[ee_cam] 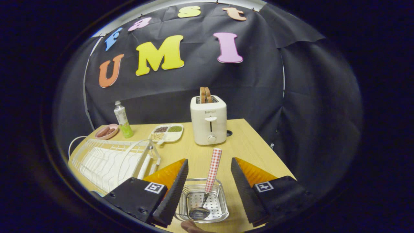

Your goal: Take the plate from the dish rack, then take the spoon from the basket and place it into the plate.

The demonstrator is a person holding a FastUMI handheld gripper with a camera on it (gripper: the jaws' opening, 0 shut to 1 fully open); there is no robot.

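Black-padded hand-held gripper (pixel 208 168) gapes wide (touching nothing) around the spoon (pixel 211 178).

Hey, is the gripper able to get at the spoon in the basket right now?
Probably yes. The gripper is open, its fingers either side of the metal basket, and the spoon leans up between them with its checked handle uncovered.
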